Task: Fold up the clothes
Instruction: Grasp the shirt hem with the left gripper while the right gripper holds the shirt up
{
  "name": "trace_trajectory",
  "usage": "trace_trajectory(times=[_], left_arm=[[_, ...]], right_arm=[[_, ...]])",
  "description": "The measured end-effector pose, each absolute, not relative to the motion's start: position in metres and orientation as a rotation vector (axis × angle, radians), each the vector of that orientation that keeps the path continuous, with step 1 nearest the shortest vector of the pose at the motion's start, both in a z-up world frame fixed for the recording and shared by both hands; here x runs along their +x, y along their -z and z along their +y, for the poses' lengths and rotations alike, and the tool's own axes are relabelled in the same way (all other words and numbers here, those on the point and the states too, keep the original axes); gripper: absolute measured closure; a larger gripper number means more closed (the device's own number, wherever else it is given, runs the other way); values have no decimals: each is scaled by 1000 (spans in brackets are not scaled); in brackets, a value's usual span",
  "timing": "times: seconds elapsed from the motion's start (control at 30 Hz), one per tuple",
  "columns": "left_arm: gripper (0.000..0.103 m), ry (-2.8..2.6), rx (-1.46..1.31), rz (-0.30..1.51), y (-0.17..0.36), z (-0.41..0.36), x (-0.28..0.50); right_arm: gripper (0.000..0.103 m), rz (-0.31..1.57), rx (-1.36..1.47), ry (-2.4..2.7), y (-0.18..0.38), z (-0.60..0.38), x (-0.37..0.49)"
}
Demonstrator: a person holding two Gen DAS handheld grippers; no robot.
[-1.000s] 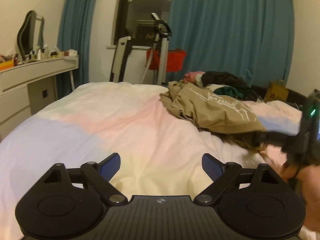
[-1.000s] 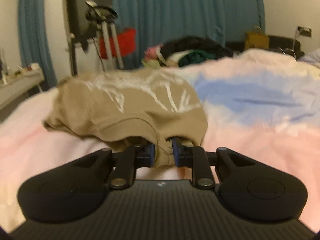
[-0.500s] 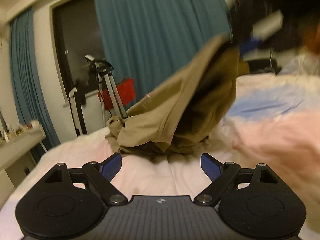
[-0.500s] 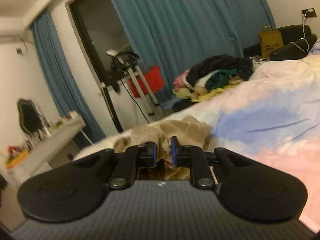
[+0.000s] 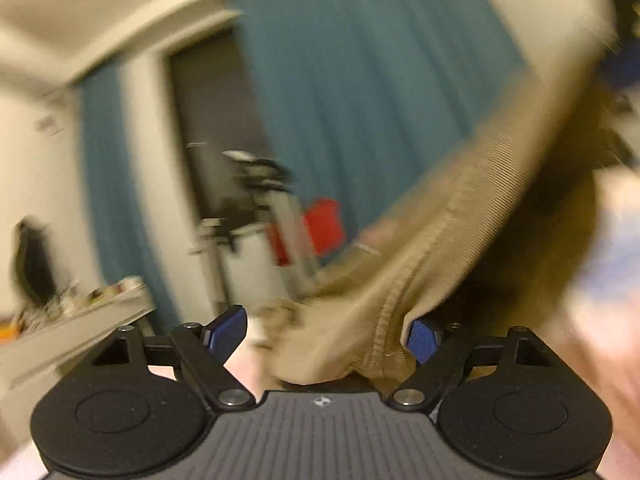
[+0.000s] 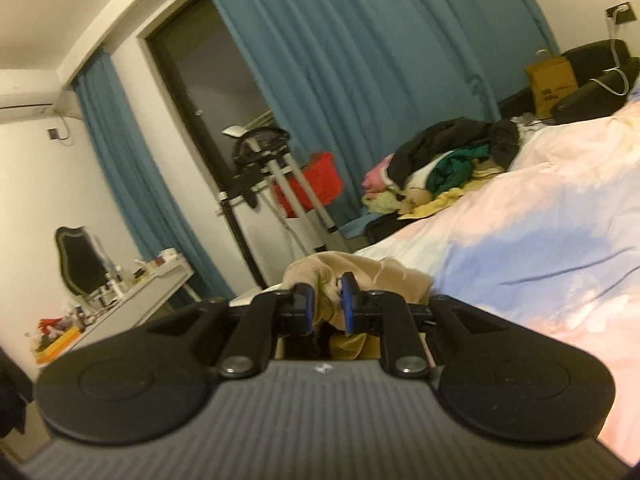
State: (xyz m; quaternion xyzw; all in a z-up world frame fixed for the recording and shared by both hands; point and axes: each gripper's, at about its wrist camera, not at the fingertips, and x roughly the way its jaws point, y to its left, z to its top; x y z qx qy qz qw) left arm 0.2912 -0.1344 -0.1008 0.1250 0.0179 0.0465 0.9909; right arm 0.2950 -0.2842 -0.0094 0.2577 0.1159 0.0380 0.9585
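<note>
A tan garment (image 5: 460,216) hangs lifted above the bed, stretched from upper right down toward me in the blurred left wrist view. Its stitched hem lies between the blue pads of my left gripper (image 5: 324,334), whose jaws stand wide open around the cloth. My right gripper (image 6: 326,302) is shut on a bunched part of the same tan garment (image 6: 376,276), held up above the bed (image 6: 540,240) with its pastel pink and blue cover.
A pile of mixed clothes (image 6: 444,168) lies at the far end of the bed. Teal curtains (image 6: 360,60), a stand with a red basket (image 6: 320,178), and a white dresser (image 6: 132,300) with clutter stand on the left. A brown paper bag (image 6: 552,80) is at the back right.
My right gripper has lifted the tan garment higher off the bed. My left gripper has moved in until the hem sits between its open pads.
</note>
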Motion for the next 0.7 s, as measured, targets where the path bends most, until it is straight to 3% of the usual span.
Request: trace_trajectory(times=[0.13,0.27,0.33,0.37,0.4,0.53,0.7], left_arm=[[7,-164,124,-29,78,-114,306],[7,-183,118,-85,57,-107,317],[7,-191,115,-95,49,-104,318],[7,-199,113,-103,47,-101,317],[7,-207,110,-111,45,-97,317],[7,-266,152,-87,46,-79,316],[1,-314,321,-22,72,-65,293]], right_arm=[[84,300,525,-24,23,-286,304],[76,368,489,20,36,-276,314],[61,396,452,61,42,-268,320],[49,411,434,78,47,-265,323],[45,435,415,91,52,-261,326],[47,501,358,170,75,-254,336],[46,292,313,271,52,-252,319]])
